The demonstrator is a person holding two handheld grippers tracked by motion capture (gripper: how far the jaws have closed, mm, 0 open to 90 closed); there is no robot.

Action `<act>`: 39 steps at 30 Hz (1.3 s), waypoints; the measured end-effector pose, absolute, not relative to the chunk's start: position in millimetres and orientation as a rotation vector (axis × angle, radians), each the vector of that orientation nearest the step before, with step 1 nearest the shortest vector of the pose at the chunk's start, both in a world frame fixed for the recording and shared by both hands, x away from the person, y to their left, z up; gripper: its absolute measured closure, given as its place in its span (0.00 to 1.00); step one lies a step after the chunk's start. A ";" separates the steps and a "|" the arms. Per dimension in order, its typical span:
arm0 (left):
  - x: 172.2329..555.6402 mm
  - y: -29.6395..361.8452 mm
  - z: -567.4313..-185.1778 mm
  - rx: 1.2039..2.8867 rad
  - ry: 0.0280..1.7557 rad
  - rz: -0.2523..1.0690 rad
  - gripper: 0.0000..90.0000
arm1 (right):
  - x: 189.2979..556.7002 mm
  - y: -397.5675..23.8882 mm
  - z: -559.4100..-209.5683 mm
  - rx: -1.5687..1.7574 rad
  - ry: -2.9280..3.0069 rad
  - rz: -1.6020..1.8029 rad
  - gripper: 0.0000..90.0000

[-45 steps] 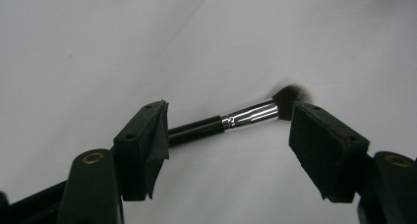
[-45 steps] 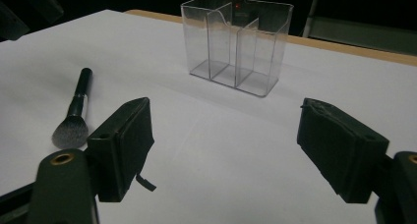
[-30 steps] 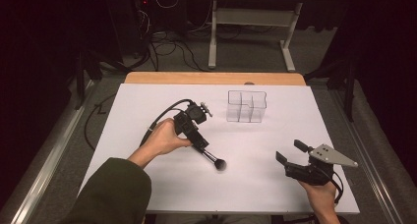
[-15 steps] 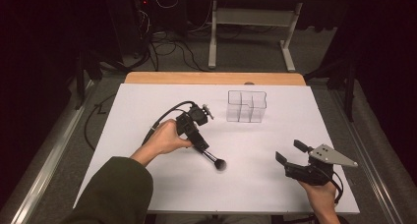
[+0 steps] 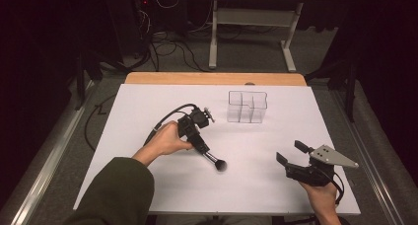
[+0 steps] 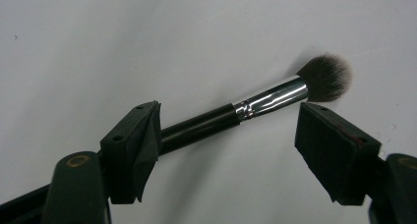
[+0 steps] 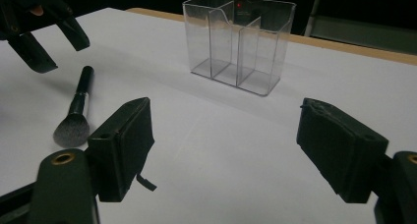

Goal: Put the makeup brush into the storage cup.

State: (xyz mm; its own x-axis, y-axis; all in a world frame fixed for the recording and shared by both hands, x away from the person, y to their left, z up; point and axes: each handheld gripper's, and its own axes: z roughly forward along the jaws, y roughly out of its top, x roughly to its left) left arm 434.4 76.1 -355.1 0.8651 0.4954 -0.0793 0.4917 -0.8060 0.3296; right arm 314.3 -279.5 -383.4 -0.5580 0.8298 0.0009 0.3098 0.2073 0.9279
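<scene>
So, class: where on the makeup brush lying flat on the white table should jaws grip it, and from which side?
Grip the makeup brush on its straight black handle, just behind the metal ferrule, not the soft bristles. It lies flat, so come from above with the jaws straddling the handle crosswise. The left gripper, jaws just opening, sits that way.

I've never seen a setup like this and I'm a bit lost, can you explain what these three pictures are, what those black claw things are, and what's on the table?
A person sits at a white table with a hand-held two-jaw gripper in each hand; there is no robot arm. The high view looks down from above the person. The other two pictures come from small cameras riding on the grippers, looking along their black jaws.

On the table lie a makeup brush with a black handle and silver collar, and a clear plastic organizer with compartments, which looks empty.

The left gripper is over the brush. Its jaws have just been opening; the brush runs between them, its handle passing behind one, and the other stands clear, so nothing is gripped. The right gripper is open, holds nothing, and points towards the organizer.
</scene>
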 end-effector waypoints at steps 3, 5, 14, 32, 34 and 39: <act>435.1 76.6 -358.5 2.701 0.738 0.017 0.28 | 314.2 -279.4 -383.5 1.056 1.978 1.337 0.26; 435.9 77.2 -361.0 2.700 0.740 0.015 0.28 | 314.2 -279.4 -383.5 1.055 1.978 1.337 0.26; 439.4 78.2 -368.0 2.709 0.723 0.007 0.26 | 314.2 -279.1 -383.6 1.055 1.980 1.336 0.26; 446.8 81.2 -380.3 2.712 0.698 -0.028 0.25 | 314.4 -278.9 -383.9 1.050 1.984 1.333 0.26; 447.4 81.2 -381.0 2.716 0.694 -0.030 0.24 | 314.4 -278.9 -383.9 1.051 1.984 1.331 0.26; 447.6 80.3 -383.6 2.718 0.693 -0.026 0.24 | 314.3 -278.9 -383.9 1.049 1.985 1.329 0.26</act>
State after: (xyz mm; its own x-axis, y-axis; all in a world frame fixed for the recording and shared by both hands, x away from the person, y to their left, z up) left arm 447.6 80.3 -383.6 0.8813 0.4622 -0.0987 0.4682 -0.8255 0.3153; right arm 314.3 -278.9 -383.9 -0.5606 0.8281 -0.0046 0.3111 0.2158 0.9256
